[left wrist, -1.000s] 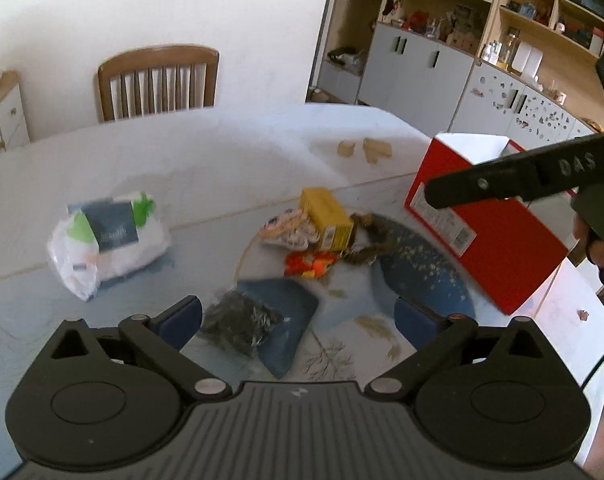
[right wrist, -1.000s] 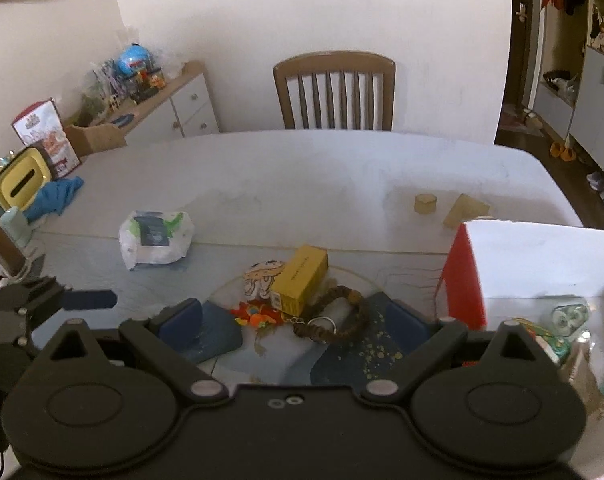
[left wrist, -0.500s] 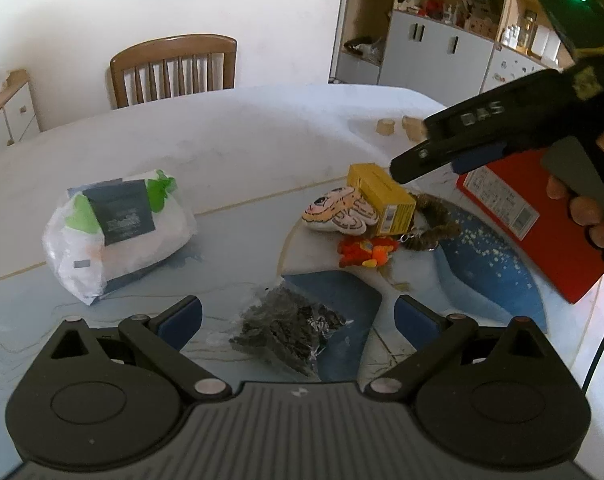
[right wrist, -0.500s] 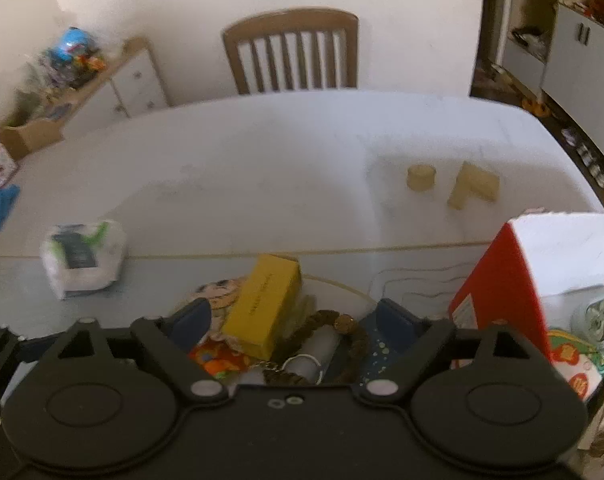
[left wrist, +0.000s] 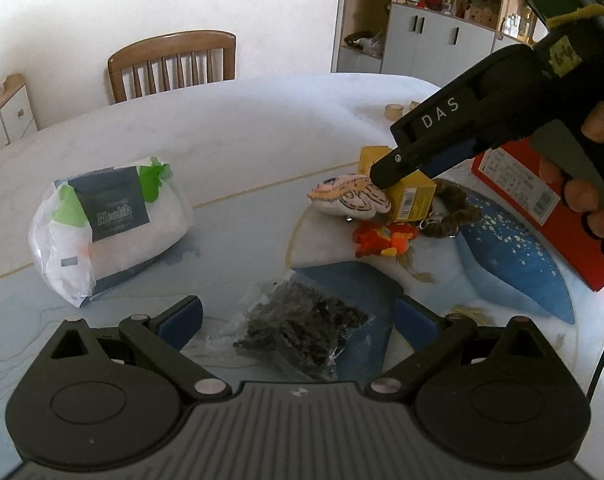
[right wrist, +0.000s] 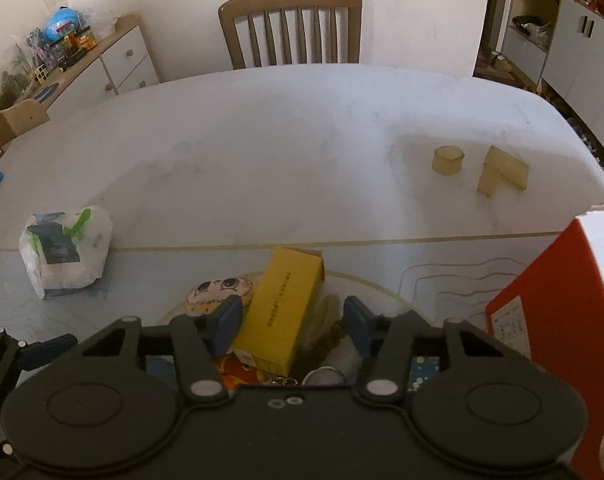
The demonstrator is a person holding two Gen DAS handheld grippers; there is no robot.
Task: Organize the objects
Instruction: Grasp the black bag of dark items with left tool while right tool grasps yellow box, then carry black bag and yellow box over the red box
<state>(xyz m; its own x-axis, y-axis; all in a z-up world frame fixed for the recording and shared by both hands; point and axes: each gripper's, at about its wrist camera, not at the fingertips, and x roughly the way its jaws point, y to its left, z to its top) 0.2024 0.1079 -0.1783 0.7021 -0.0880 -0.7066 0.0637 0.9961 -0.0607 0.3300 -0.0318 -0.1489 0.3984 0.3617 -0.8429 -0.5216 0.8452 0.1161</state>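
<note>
A yellow box [right wrist: 281, 312] lies on the table among a round face plush [right wrist: 215, 292], an orange toy [left wrist: 382, 238], a brown fuzzy ring with keys [left wrist: 454, 212] and a clear bag of dark bits [left wrist: 297, 324]. My right gripper [right wrist: 289, 324] is open, its fingers on either side of the yellow box; it also shows in the left wrist view [left wrist: 386, 174], its tip at the box [left wrist: 410, 196]. My left gripper [left wrist: 297, 316] is open, low over the dark bag.
A white plastic bag with a dark label [left wrist: 109, 232] lies at the left. A red box [right wrist: 550, 320] stands at the right. Wooden blocks [right wrist: 498, 172] sit farther back. A wooden chair [right wrist: 289, 28] stands behind the table [right wrist: 261, 140].
My right gripper has come down and forward until its fingers straddle the yellow box. My left gripper has shifted slightly closer to the dark bag.
</note>
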